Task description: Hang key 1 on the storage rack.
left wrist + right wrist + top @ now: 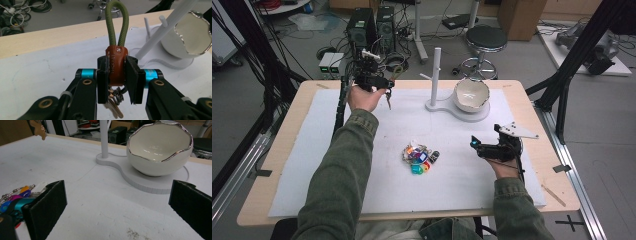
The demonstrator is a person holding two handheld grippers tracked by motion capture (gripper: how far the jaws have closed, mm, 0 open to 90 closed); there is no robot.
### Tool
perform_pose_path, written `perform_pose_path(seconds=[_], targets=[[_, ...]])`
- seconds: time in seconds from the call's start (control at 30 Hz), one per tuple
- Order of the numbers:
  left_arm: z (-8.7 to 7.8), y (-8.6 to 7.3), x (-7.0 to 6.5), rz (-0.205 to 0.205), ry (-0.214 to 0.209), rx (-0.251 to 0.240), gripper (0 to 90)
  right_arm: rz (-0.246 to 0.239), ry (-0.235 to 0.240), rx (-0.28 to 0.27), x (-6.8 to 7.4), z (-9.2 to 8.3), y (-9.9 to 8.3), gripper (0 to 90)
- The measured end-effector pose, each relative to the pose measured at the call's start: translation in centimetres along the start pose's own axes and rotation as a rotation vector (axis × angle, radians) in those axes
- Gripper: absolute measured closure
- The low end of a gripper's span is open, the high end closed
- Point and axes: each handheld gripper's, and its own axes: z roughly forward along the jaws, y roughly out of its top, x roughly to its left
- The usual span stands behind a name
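My left gripper (385,85) is lifted over the far left of the white mat, shut on a keychain. In the left gripper view its pads (136,80) squeeze the brown leather tab (116,65). A green cord loop (116,22) stands up from the tab, and a ring with keys (115,105) hangs under it. The white peg stand (436,75) and the eggshell-shaped bowl (471,95) sit on one base to the right of it. My right gripper (476,146) rests low at the mat's right and is open, with nothing between its pads (47,206). A pile of coloured keys (420,157) lies left of it.
The white mat (337,165) covers most of the wooden table (294,107). The bowl (160,147) and the stand's base (155,183) lie straight ahead of my right gripper. A stool (485,40), computer towers and cables stand on the floor beyond the far edge.
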Motion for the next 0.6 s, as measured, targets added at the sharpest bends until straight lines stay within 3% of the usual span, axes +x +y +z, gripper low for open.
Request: perform_pose_path(seconds=[0.17,0.3,0.6], targets=[[0.3,0.3,-0.6,0.004,-0.018,-0.010,72.9,-0.003,-0.008,-0.002,0.0,-0.1,0.0,0.6],[0.8,0.7,-2.0,0.017,-0.043,-0.014,72.9,0.000,-0.009,0.000,0.0,-0.1,0.0,0.6],[2.0,0.6,-2.9,0.023,-0.044,-0.007,72.9,-0.004,-0.009,-0.001,0.0,-0.1,0.0,0.6]])
